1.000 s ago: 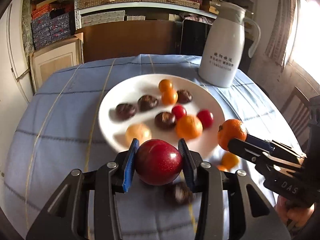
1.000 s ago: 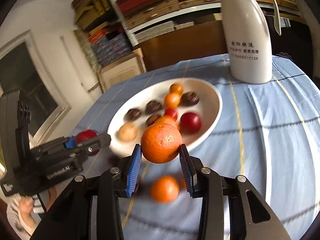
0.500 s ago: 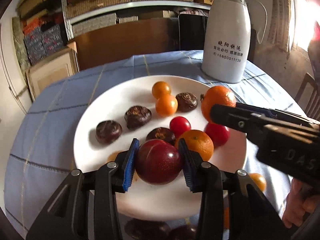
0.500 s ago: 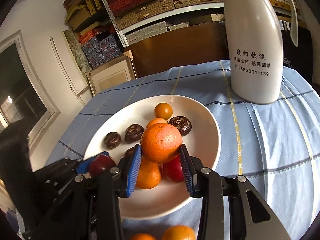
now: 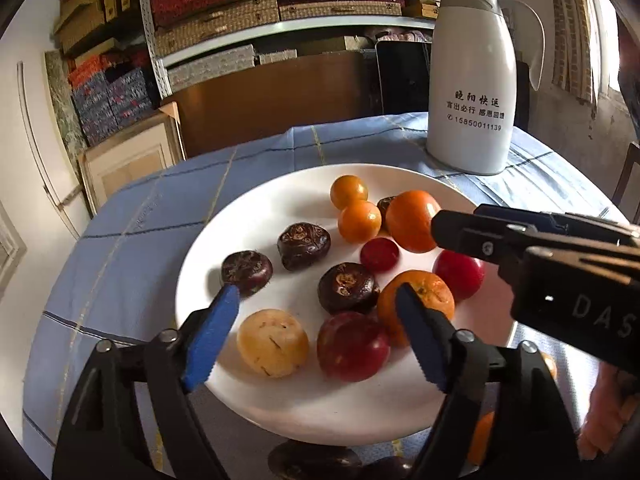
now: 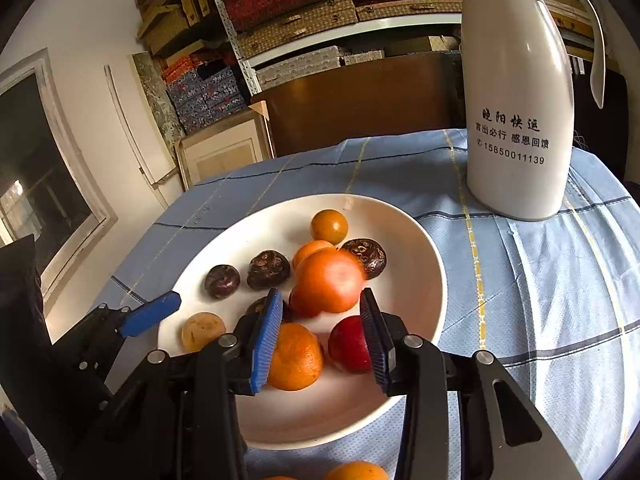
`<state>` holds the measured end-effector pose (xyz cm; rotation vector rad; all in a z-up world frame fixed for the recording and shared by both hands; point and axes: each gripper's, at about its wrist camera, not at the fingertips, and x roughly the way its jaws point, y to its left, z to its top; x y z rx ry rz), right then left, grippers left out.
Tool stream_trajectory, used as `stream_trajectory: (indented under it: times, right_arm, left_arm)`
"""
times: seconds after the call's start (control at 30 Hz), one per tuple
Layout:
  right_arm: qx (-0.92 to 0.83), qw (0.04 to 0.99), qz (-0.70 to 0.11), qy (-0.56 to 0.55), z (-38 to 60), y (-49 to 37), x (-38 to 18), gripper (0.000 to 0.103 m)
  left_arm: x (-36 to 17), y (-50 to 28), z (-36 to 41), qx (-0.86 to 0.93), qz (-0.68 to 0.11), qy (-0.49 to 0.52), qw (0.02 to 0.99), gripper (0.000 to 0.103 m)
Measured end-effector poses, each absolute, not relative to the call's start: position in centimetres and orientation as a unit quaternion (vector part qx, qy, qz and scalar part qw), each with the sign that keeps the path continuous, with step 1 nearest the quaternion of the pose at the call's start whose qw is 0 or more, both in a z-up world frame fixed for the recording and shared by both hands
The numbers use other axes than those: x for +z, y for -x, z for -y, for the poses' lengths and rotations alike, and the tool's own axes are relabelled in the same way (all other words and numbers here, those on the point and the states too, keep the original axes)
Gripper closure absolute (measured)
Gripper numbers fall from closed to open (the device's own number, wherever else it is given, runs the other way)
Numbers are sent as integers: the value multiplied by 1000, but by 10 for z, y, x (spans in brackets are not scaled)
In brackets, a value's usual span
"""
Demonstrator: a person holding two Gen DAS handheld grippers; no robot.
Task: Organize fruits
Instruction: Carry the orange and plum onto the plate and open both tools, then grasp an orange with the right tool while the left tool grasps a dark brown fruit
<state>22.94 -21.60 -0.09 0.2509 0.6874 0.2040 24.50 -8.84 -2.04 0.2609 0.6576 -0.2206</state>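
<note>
A white plate [image 5: 280, 212] [image 6: 424, 264] holds several fruits: oranges, dark chestnut-like fruits, red ones and a pale one. My left gripper [image 5: 316, 336] is open over the plate's near side; the dark red plum [image 5: 352, 346] lies on the plate between its jaws. My right gripper [image 6: 320, 336] is open above the plate; the orange [image 6: 329, 280] [image 5: 412, 220] sits just beyond its jaws among the other fruit, blurred. The right gripper's body shows at the right in the left wrist view [image 5: 560, 264].
A tall white jug [image 5: 472, 92] [image 6: 520, 120] stands behind the plate on the blue checked tablecloth [image 6: 540, 280]. Loose oranges [image 6: 356, 472] and dark fruits [image 5: 312, 460] lie on the cloth in front of the plate. Shelves with boxes stand behind.
Both grippers opened over the plate. The left let the red plum down onto the plate; the right released the orange, which has left its jaws.
</note>
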Motion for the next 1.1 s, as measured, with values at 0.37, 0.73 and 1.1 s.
stream_trajectory:
  times: [0.37, 0.73, 1.1]
  right_arm:
    - [106, 932, -323, -125, 216, -219, 13, 61]
    - [110, 937, -312, -116, 207, -192, 22, 51]
    - [88, 936, -316, -129, 223, -142, 6, 43]
  left_arm:
    - [-12, -232, 91, -102, -302, -141, 937, 16]
    - [-2, -212, 87, -94, -288, -146, 942, 9]
    - [-5, -177, 45, -69, -306, -118, 942, 5]
